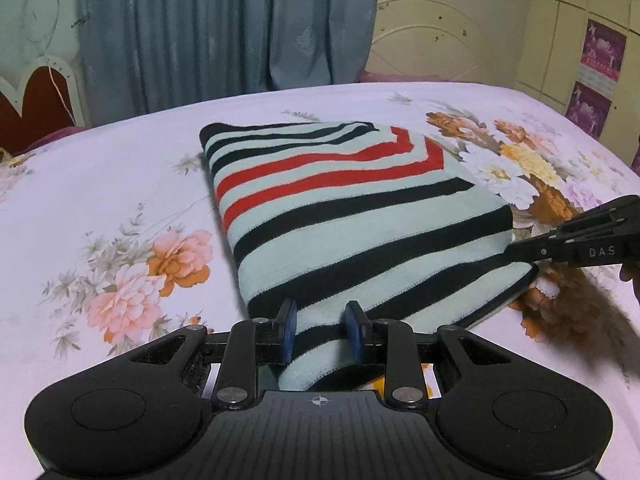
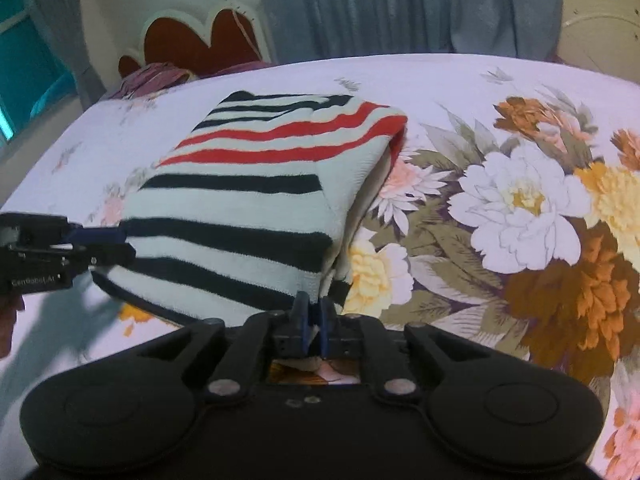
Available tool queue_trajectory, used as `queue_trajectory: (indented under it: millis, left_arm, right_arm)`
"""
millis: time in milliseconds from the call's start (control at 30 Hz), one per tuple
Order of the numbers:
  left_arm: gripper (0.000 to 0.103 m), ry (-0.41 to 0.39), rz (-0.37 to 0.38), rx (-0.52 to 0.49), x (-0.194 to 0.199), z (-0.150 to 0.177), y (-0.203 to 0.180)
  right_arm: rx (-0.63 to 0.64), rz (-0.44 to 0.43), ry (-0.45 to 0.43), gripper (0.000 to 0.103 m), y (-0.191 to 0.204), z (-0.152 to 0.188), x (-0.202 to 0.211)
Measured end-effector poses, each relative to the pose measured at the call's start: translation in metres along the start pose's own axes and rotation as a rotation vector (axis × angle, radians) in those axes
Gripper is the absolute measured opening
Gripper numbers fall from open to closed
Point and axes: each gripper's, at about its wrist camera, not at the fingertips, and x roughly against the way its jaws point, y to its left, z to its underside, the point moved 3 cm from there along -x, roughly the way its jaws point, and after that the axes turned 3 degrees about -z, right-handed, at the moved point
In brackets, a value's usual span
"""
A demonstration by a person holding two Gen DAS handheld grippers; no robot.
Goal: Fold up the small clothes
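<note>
While a floral bedsheet point(image 1: 120, 184) covers the whole bed, a striped garment point(image 1: 352, 216) lies folded on it in pale, black and red bands, near the middle. Behind hang grey-blue curtains point(image 1: 224, 24). The left gripper point(image 1: 320, 330) holds the garment's near corner, a bunched fold pinched between its blue pads. The right gripper point(image 2: 315, 318) has its fingers nearly together, clamped on the thin edge of the garment's other near corner.

Each camera sits just behind its own fingers, angled down, close over the near edge of the folded sweater point(image 1: 352, 216) on the bed point(image 1: 100, 184). Both views share sweater, bedsheet and curtain point(image 1: 224, 24); each sees the other gripper at its side
</note>
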Motion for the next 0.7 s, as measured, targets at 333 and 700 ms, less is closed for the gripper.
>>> queue_trajectory:
  millis: [333,700]
  left_arm:
    - [0.028,0.004,-0.050,0.024,0.008,0.005,-0.003]
    - [0.028,-0.011,-0.049,0.064,0.024,0.004,-0.007]
  right_arm:
    - [0.024,0.005,0.018,0.010,0.001,0.002,0.001]
    - [0.076,0.033,0.002,0.011,0.010,-0.007,0.013]
